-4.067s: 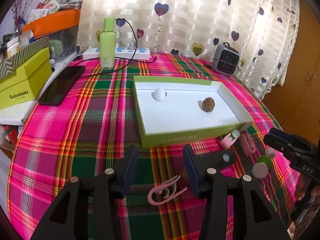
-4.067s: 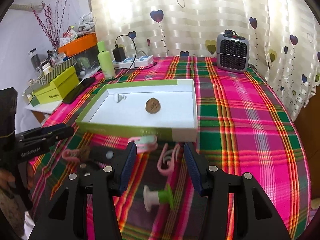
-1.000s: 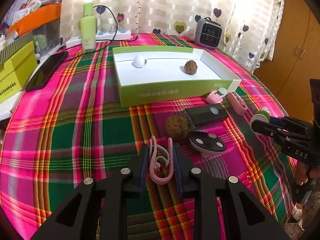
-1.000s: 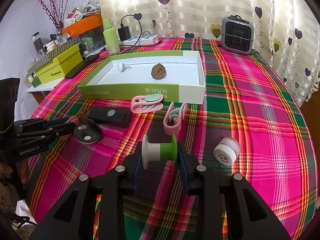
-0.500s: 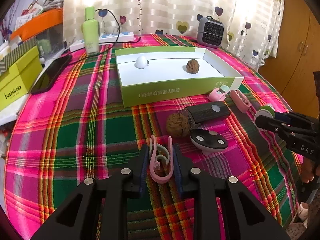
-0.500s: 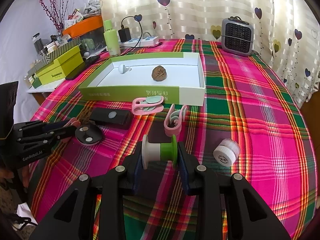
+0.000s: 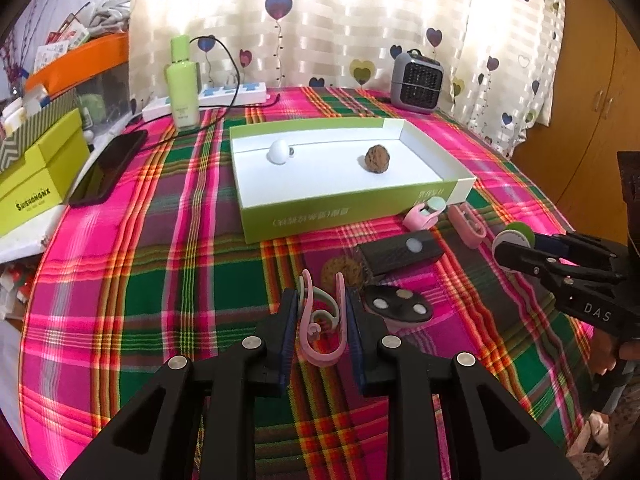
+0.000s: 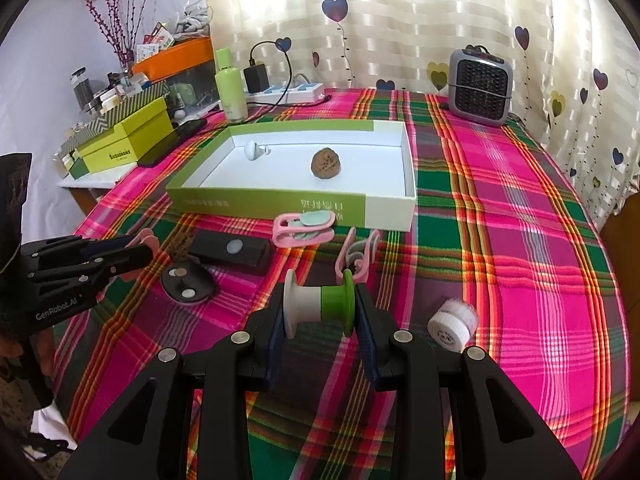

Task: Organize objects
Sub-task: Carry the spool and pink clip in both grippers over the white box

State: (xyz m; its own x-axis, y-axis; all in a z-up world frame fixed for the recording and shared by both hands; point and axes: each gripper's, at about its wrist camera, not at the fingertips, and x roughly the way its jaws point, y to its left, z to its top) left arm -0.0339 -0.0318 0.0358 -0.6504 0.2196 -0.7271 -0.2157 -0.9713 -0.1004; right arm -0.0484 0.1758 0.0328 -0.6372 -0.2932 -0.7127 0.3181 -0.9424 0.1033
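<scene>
My left gripper (image 7: pixel 322 304) is shut on a pink clip (image 7: pixel 322 330) and holds it above the plaid cloth, near side of the green-and-white box (image 7: pixel 344 212). My right gripper (image 8: pixel 320 306) is shut on a white-and-green spool (image 8: pixel 318 304), also lifted, in front of the box (image 8: pixel 280 202). The box holds a walnut (image 7: pixel 377 159) and a white knob (image 7: pixel 279 151). On the cloth lie a second walnut (image 7: pixel 340 272), a black block (image 7: pixel 400 250), a black oval piece (image 7: pixel 398 303), two more pink clips (image 8: pixel 304 226) (image 8: pixel 358 258) and a white cap (image 8: pixel 452 324).
A green bottle (image 7: pixel 182 80), power strip (image 7: pixel 216 96) and small heater (image 7: pixel 418 80) stand at the table's back. A phone (image 7: pixel 108 166) and yellow-green boxes (image 7: pixel 36 184) sit at the left. The round table's edge drops off at the right.
Both grippers closed on their objects since 4 s ago. In the last second both have lifted slightly and come a little nearer the box, still holding the clip and the spool.
</scene>
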